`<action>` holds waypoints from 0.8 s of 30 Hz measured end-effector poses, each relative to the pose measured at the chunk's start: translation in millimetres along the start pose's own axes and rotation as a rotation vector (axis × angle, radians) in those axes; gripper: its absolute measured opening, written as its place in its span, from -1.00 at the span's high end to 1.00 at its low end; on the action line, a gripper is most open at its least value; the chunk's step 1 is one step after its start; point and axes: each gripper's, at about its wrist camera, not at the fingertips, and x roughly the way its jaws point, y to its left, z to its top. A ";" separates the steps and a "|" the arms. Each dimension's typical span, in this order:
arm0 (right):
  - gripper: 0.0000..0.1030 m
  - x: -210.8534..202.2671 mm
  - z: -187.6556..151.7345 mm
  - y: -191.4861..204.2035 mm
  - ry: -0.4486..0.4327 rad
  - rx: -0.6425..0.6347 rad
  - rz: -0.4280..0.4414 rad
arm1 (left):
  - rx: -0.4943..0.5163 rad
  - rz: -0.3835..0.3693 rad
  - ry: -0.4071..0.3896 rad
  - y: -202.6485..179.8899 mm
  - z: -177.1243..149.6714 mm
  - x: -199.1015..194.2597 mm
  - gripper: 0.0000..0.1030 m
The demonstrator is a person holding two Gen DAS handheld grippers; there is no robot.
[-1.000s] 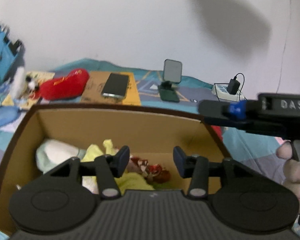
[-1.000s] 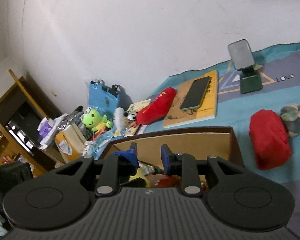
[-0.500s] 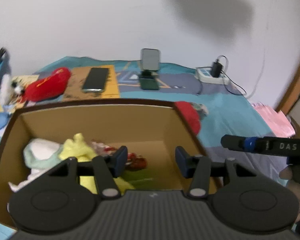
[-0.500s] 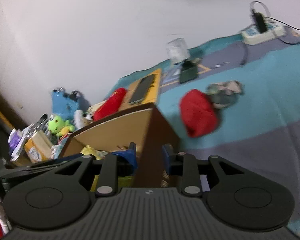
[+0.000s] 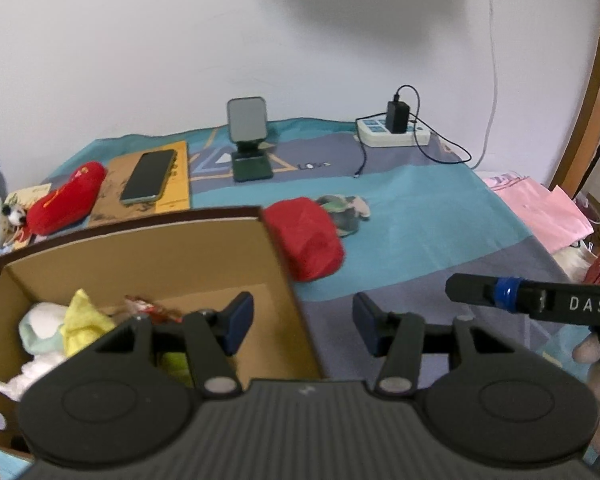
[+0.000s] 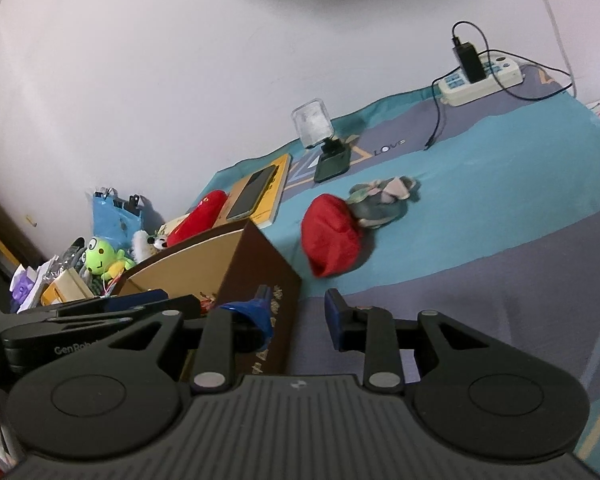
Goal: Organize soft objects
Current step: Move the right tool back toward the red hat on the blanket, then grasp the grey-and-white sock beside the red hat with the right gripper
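A cardboard box [image 5: 148, 256] stands on the bed and holds several soft things, among them a yellow cloth [image 5: 84, 320] and a pale plush [image 5: 36, 326]. My left gripper [image 5: 303, 328] is open and empty above the box's right wall. A red soft pouch [image 5: 308, 240] and a grey-green plush [image 5: 344, 212] lie on the teal sheet right of the box; both also show in the right wrist view, the pouch [image 6: 332, 236] and the plush [image 6: 380, 200]. My right gripper [image 6: 298, 320] is open and empty, just right of the box's corner [image 6: 260, 276].
A long red plush [image 5: 66, 196], a phone [image 5: 150, 176] on a yellow book, a phone stand [image 5: 250, 140] and a power strip [image 5: 396, 134] lie along the wall. A green frog toy [image 6: 102, 258] and clutter sit left of the box. Pink bags [image 5: 540, 212] lie at right.
Both grippers have swung to the right, away from over the box's inside toward the red pouch side. Both stay open and empty.
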 end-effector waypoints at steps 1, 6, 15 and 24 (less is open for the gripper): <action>0.76 -2.2 1.5 -4.6 0.001 0.002 0.002 | 0.002 0.000 0.000 -5.3 1.0 1.0 -0.05; 0.75 -7.1 13.5 -32.5 0.027 0.022 0.016 | 0.042 -0.010 0.000 -37.8 2.2 10.4 -0.06; 0.71 18.0 48.2 -63.0 0.106 -0.049 0.057 | 0.097 -0.004 0.022 -89.3 -3.1 48.9 -0.12; 0.67 91.8 91.7 -79.7 0.217 -0.140 0.080 | 0.103 0.040 0.054 -112.2 -9.3 108.3 -0.12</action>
